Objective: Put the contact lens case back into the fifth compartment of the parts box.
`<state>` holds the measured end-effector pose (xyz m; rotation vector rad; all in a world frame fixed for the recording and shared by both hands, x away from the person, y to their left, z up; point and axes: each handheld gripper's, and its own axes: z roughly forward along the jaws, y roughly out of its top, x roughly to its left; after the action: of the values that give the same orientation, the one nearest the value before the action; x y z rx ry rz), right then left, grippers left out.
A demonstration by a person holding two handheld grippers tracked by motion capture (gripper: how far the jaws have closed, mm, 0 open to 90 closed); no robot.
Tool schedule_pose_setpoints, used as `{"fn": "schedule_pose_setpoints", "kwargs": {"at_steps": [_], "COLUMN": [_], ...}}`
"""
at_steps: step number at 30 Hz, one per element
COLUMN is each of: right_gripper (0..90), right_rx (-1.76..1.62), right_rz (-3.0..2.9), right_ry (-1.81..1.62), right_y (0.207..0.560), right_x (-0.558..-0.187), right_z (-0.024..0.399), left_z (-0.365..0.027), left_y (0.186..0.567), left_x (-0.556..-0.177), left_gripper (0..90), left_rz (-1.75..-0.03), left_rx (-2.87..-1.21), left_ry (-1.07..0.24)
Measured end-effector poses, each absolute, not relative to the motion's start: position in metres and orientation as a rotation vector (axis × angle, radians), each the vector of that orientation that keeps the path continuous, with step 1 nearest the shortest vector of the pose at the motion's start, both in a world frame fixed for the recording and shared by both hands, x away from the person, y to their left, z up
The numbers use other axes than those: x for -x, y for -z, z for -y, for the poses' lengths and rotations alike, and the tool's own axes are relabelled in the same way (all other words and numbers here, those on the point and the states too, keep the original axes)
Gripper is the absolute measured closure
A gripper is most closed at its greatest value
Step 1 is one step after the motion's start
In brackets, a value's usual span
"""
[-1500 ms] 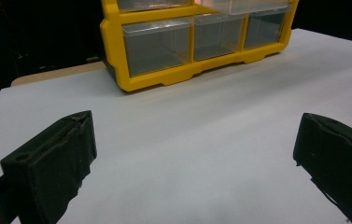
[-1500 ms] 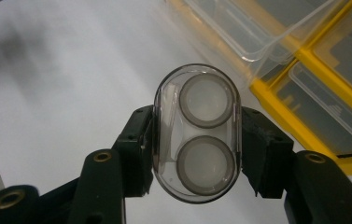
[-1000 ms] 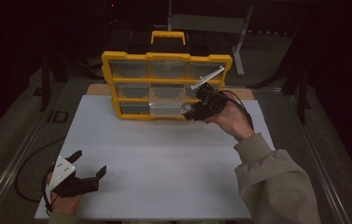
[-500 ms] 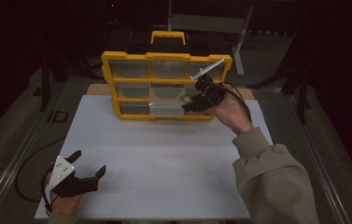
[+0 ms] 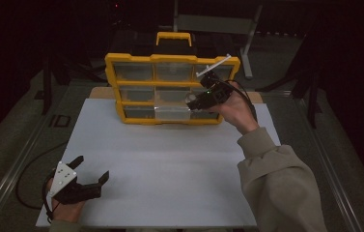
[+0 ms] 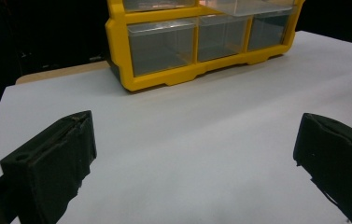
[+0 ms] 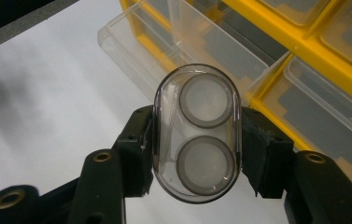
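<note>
Jaws of right gripper (image 7: 197, 140) clamp a small clear oval case (image 7: 197, 133) from both sides; case holds two round pale discs, one above the other, seen end-on in right gripper view. Case is off the table, held in air just in front of yellow drawer organizer (image 5: 172, 59), at its lower right w/ a clear drawer (image 7: 201, 42) pulled partway out of bottom row right behind/below it. Judgement: pick is done, carry is about done; what's left looks like lowering case into the open drawer, letting go, prob. pushing drawer shut. Drawer looks empty as far as visible. In high view right gripper (image 5: 194, 102) sits over organizer's lower right, hand (image 5: 235, 108) wrapped around it from behind, wrist cocked, forearm and sleeve (image 5: 278, 183) running in from bottom right, elbow low. Left gripper (image 5: 91, 172) rests low at near left corner of white table (image 5: 170, 164), well apart from organizer, jaws spread wide, nothing btw them; left gripper view confirms bare tabletop btw both pads.
</note>
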<state>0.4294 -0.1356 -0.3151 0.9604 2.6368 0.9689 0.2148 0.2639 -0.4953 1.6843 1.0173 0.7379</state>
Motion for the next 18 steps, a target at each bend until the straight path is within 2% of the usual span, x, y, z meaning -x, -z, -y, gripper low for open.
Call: {"fn": "schedule_pose_setpoints", "kwargs": {"at_steps": [18], "right_gripper": [49.2], "right_rx": [-0.961], "right_rz": [-2.610], "right_ry": [-0.985], "right_y": [0.306], "right_x": [-0.444], "right_z": [0.127], "left_z": [-0.264], "left_y": [0.496], "left_x": [-0.215], "left_gripper": [0.1], "left_rz": [-1.018], "left_rx": [-1.685], "left_ry": [-0.736]}}
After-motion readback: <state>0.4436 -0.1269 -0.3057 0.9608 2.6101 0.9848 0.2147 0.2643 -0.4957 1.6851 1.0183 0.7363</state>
